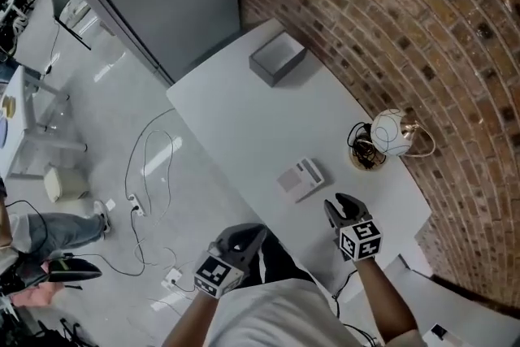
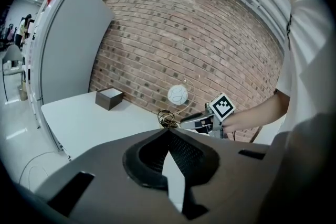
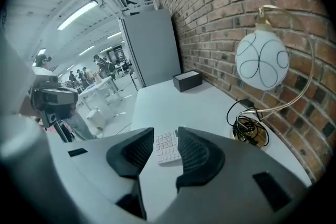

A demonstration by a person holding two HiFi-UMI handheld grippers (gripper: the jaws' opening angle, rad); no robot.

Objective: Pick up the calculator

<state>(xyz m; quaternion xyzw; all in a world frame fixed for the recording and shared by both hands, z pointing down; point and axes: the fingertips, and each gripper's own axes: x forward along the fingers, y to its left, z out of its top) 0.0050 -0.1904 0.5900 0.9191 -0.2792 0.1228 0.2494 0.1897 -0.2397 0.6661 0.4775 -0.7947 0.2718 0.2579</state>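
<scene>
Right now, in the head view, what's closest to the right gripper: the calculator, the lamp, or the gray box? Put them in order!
1. Calculator, just ahead of the right gripper.
2. Globe lamp, by the brick wall.
3. Gray box, at the table's far end.

On white table (image 1: 244,126): small white rectangular plastic calculator (image 1: 300,179), lying flat, face up. Rows of white keys (image 3: 166,145) fill half nearer you; far half plain pale grey. Body skewed to table's edges, close to near edge. It sits just ahead of your right gripper (image 1: 340,206), not touching it.
</scene>
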